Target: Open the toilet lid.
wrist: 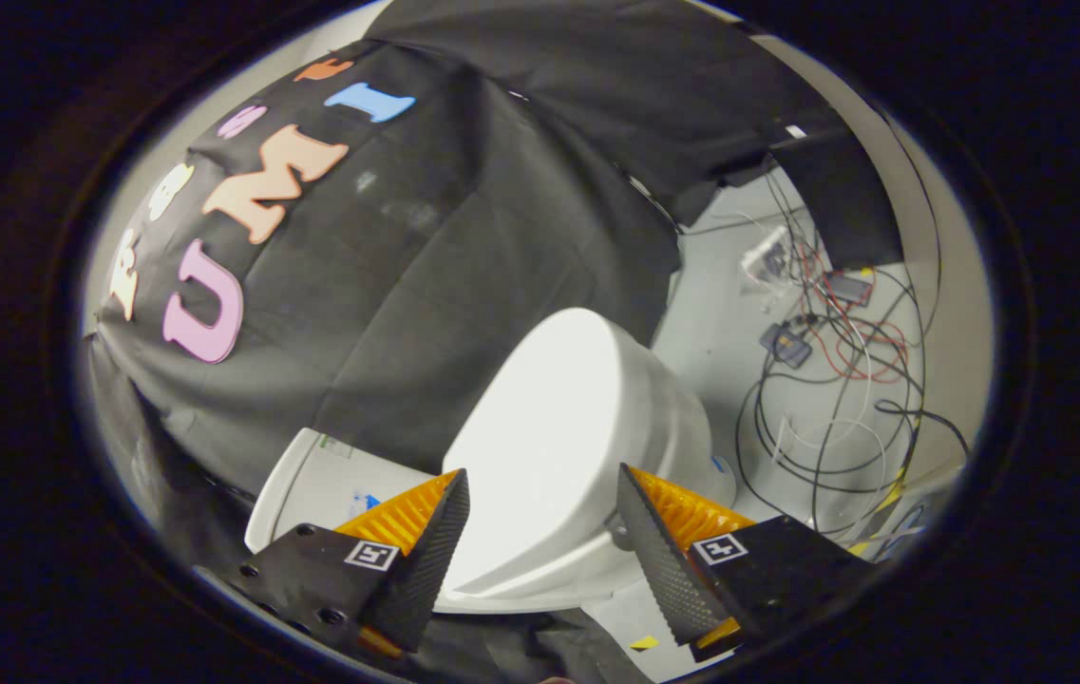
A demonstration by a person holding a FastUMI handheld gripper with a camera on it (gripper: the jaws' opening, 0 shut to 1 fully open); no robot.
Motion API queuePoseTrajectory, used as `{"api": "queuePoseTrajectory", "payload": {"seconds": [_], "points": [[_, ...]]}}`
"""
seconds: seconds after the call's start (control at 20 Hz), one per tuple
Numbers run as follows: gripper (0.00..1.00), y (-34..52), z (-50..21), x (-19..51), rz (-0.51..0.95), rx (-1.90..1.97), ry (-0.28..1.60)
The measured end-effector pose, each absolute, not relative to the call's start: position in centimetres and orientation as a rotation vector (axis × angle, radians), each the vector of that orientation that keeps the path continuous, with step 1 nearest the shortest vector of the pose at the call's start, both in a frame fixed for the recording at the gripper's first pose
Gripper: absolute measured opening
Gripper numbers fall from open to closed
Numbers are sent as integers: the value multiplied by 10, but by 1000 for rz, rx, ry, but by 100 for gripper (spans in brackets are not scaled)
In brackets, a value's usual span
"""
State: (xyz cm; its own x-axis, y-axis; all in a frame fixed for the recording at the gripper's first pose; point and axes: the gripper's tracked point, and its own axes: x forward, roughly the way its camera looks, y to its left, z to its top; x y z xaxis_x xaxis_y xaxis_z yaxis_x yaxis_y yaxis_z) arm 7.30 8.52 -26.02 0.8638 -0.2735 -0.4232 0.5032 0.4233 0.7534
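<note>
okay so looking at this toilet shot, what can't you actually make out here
- Whether the toilet lid lies flat on the seat: in the gripper view its front edge runs behind the fingers.
- The tank: partly covered by one finger, its label too small to read.
- The small devices among the cables on the floor: too small and tangled to identify.
- The open gripper touches nothing visible; its gap to the lid cannot be judged.

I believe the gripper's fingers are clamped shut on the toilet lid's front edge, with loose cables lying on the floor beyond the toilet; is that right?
Not quite: the gripper view shows the gripper open, its fingers apart with the closed toilet lid ahead between them, not clamped. The cables do lie on the floor beyond the toilet.
</note>
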Motion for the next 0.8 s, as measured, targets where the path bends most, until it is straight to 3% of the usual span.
{"api": "queuePoseTrajectory", "payload": {"seconds": [0.25, 0.4, 0.55, 0.65, 0.8], "points": [[95, 79, -315, 65, -516, 1184, 262], [69, 94, -347, 74, -457, 1229, 338], [37, 90, -335, 94, -404, 1375, 209], [5, 86, -340, 100, -417, 1345, 240], [5, 84, -331, 101, -446, 1194, 337]]}}
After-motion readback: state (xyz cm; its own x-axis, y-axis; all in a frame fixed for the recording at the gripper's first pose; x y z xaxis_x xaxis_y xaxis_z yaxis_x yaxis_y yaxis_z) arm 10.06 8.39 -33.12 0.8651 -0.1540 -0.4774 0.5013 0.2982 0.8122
